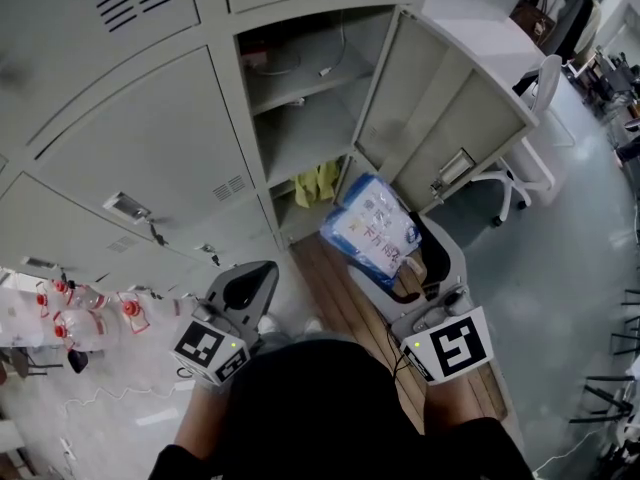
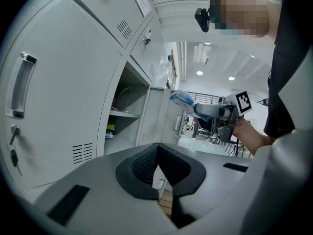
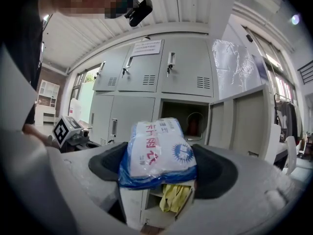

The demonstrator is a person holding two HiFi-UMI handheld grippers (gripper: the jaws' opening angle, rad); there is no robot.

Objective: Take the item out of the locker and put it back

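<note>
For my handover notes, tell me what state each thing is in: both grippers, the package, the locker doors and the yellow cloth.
left gripper: shut, empty
right gripper: shut on the package
package: held outside the locker
locker door: open
neighbouring locker door: closed
yellow cloth: lying inside the open locker

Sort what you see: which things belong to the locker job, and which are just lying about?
Job: blue-and-white packet, clamped in the right gripper; open locker; its door.
Lying about: yellow cloth in the locker; white chair; bottles at the left; left gripper, shut and empty.
</note>
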